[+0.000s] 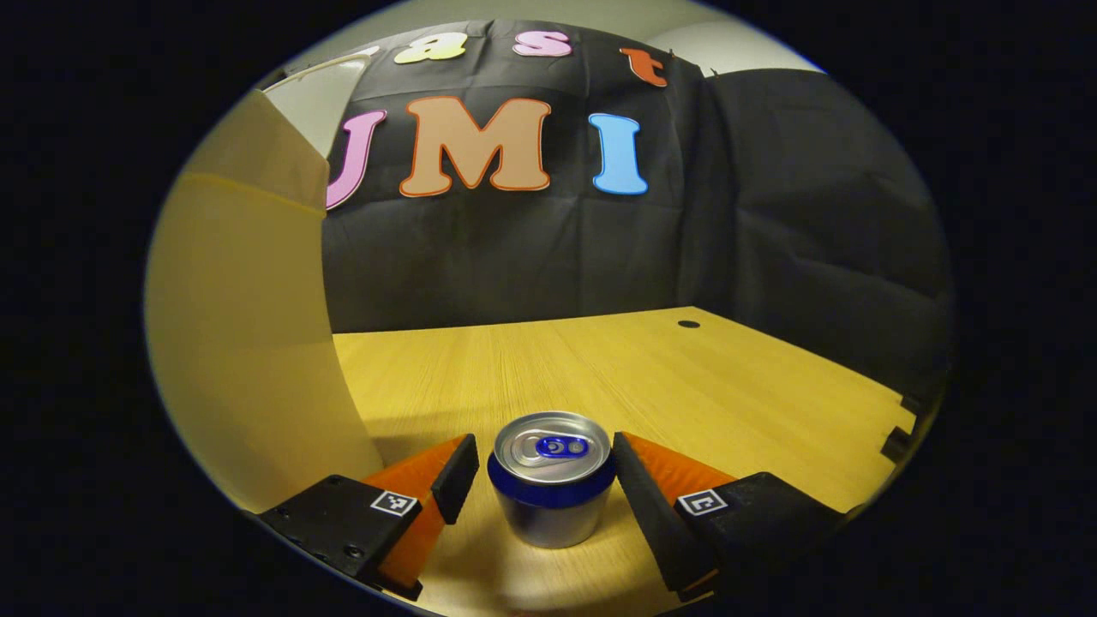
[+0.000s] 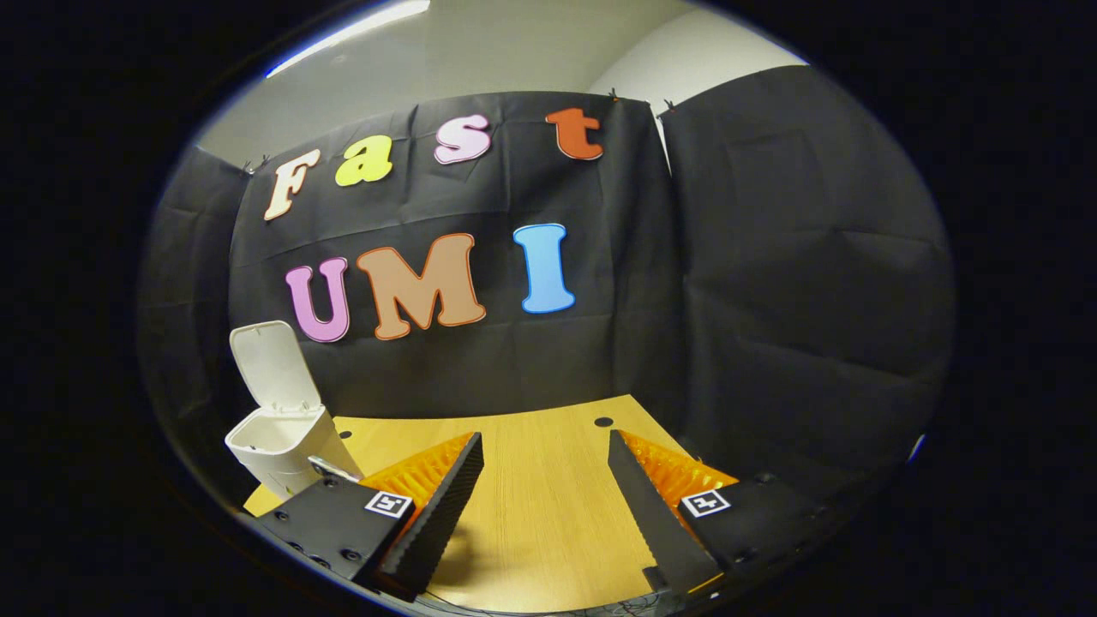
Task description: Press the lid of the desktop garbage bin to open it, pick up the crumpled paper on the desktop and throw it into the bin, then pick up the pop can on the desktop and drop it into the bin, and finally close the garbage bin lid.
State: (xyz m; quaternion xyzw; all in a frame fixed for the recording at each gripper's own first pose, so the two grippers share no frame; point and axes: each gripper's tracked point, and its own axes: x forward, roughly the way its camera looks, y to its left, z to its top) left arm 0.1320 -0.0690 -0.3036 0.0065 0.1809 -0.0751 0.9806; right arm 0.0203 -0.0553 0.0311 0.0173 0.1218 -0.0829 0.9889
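The pop can [image 1: 553, 493], silver with a blue band and blue tab, stands upright on the wooden desk [image 1: 686, 386]. My left gripper [image 1: 544, 444] is open around it, one finger on each side. A thin gap shows at the left finger, and the right finger is close to the can's edge. The garbage bin's cream wall [image 1: 248, 343] rises right beside the left finger. In the right gripper view the white bin [image 2: 287, 450] stands at the left with its lid [image 2: 270, 364] swung up and open. My right gripper [image 2: 544, 439] hangs open over the desk with nothing between its fingers.
A small dark hole [image 1: 688, 324] marks the desk near its far right corner, seen too as a hole [image 2: 603, 422] in the right gripper view. Black cloth walls close off the back and right. Bare desk lies ahead of the can.
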